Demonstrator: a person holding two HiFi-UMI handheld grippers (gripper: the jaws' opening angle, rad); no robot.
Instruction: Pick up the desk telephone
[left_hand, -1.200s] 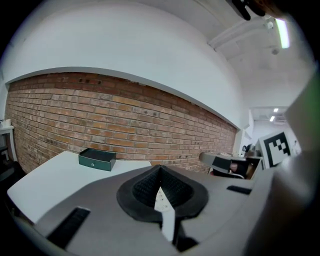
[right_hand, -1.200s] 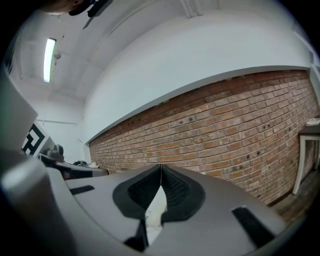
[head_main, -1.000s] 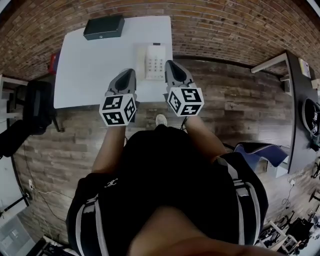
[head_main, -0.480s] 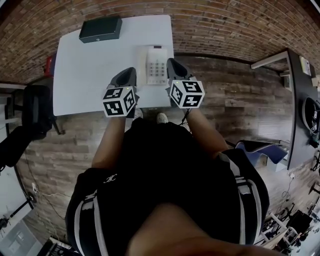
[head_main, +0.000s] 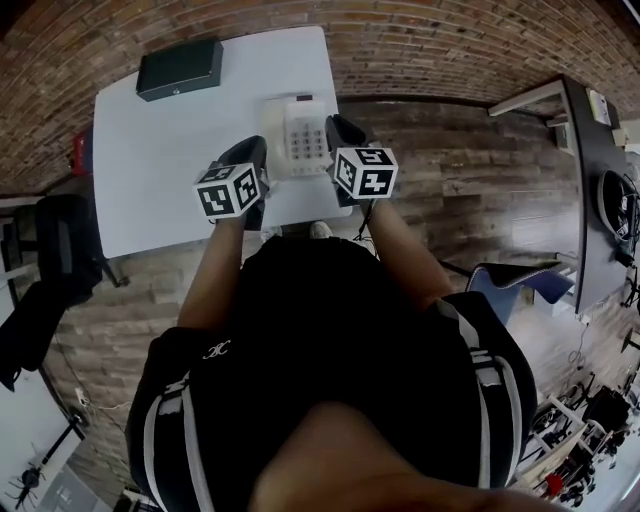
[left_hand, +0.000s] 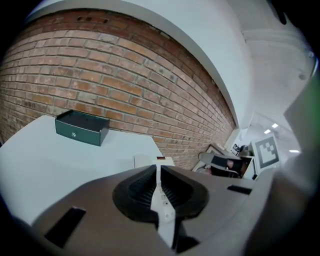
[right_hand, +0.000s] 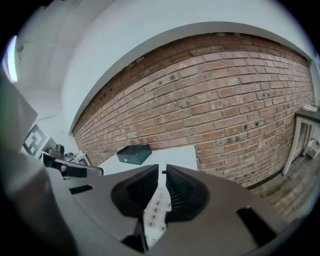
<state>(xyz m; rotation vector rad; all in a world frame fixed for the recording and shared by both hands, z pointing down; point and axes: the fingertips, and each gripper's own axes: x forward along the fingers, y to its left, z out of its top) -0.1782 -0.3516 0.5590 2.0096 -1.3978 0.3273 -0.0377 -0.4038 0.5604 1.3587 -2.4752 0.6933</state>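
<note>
A white desk telephone (head_main: 300, 135) with a grey keypad lies at the near right of a white table (head_main: 150, 160). My left gripper (head_main: 252, 148) is just left of the phone and shut, with nothing held. My right gripper (head_main: 338, 126) is just right of it, past the table's right edge; its jaws are opening to a narrow gap with nothing between them. In the left gripper view the phone (left_hand: 151, 160) shows beyond the left gripper (left_hand: 156, 172). In the right gripper view the phone's keypad (right_hand: 154, 212) shows through the slit of the right gripper (right_hand: 162, 175).
A dark green box (head_main: 180, 68) sits at the table's far left corner, against the brick wall (head_main: 450, 40). A black chair (head_main: 55, 230) stands left of the table. A dark desk (head_main: 600, 150) and a blue seat (head_main: 510, 285) are off to the right on the wooden floor.
Both grippers have gone forward and down towards the table and now flank the telephone. The slit between the right jaws is slightly wider.
</note>
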